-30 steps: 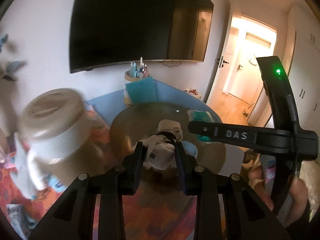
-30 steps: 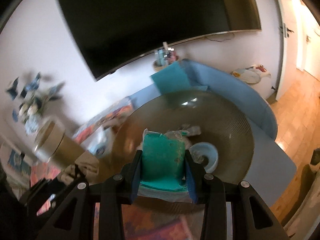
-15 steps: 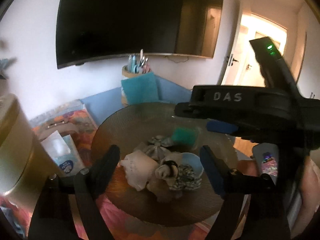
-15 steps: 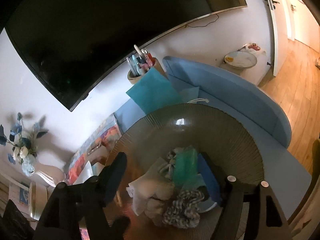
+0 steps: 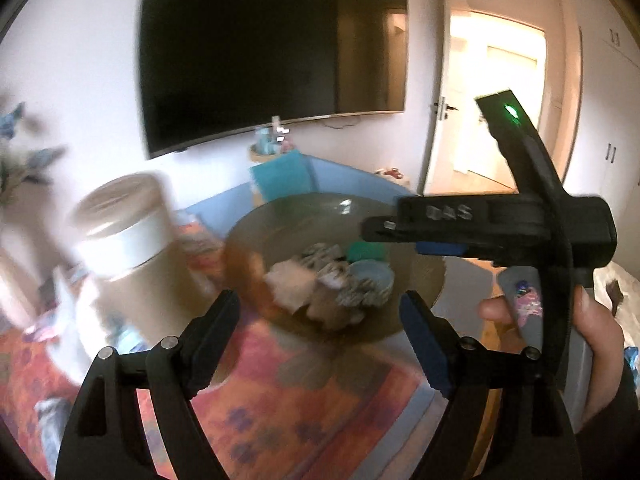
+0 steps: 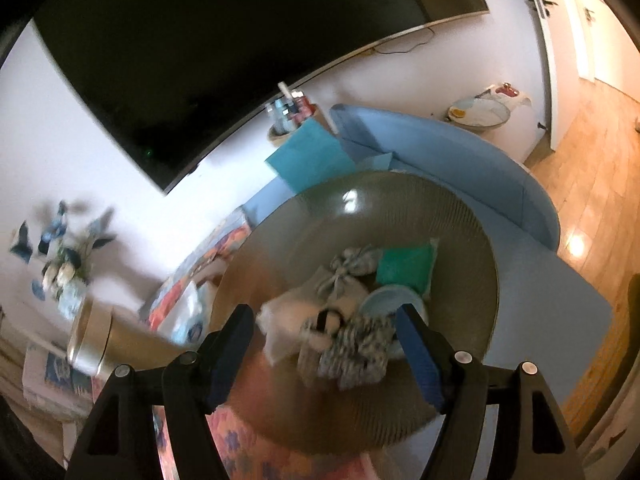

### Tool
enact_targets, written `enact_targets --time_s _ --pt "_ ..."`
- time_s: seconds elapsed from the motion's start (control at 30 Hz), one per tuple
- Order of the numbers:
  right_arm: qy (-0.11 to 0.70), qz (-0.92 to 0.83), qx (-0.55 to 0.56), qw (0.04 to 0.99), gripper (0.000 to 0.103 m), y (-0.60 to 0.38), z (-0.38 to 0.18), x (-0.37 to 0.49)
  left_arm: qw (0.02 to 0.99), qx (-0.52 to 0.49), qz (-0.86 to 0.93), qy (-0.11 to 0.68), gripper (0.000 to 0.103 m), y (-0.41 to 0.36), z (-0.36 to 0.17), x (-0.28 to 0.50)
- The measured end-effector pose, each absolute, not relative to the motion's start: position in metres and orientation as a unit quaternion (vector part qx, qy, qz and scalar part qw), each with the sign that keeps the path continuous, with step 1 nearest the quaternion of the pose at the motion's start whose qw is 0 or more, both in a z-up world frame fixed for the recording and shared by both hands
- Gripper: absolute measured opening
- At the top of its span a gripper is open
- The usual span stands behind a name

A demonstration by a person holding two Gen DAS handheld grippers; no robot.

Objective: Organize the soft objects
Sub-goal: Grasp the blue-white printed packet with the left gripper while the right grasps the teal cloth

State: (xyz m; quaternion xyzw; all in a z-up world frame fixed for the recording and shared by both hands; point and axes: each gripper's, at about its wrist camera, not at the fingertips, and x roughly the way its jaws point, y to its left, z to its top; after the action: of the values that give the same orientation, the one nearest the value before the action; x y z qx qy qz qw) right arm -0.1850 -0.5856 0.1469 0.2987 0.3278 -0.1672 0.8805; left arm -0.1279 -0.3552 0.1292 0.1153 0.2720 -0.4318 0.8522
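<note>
A round brown ribbed tray (image 6: 460,216) holds a loose pile of soft things: a teal sponge (image 6: 406,268), a grey bow-shaped cloth (image 6: 352,264), a white cloth (image 6: 280,320), a striped scrunchie (image 6: 360,344) and a pale blue bowl (image 6: 384,300). The right gripper (image 6: 322,332) hangs open just before the pile, nothing between its fingers. In the left wrist view the left gripper (image 5: 318,320) is also open and empty, short of the same tray (image 5: 420,272) and pile (image 5: 320,284). The right gripper (image 5: 400,232) crosses from the right, held by a hand (image 5: 600,340).
A tall beige canister with a white lid (image 5: 120,224) stands left of the tray, blurred. Behind it are a blue curved bench (image 6: 460,160), a teal sheet (image 6: 312,156), a pen holder (image 6: 288,116) and a wall television. A colourful patterned cloth (image 5: 300,400) lies below.
The left gripper let go of a white cloth and the right let go of the teal sponge. Both now lie on the tray, and both grippers have opened wide and drawn back.
</note>
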Motion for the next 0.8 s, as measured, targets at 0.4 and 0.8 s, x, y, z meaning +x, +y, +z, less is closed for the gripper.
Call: enact_targets --time_s 0.4,0.8 --pt "0.339 -0.071 0.197 0.917 0.072 -0.476 0.158 -0.192 0.891 0.097 -0.326 0.301 0.090 -0.217 0.128 -0.113" --pt "0.387 0.060 0.009 0.920 0.072 -0.298 0.138 -0.136 0.877 -0.015 -0.232 0.420 0.101 -0.098 0.080 -0.041"
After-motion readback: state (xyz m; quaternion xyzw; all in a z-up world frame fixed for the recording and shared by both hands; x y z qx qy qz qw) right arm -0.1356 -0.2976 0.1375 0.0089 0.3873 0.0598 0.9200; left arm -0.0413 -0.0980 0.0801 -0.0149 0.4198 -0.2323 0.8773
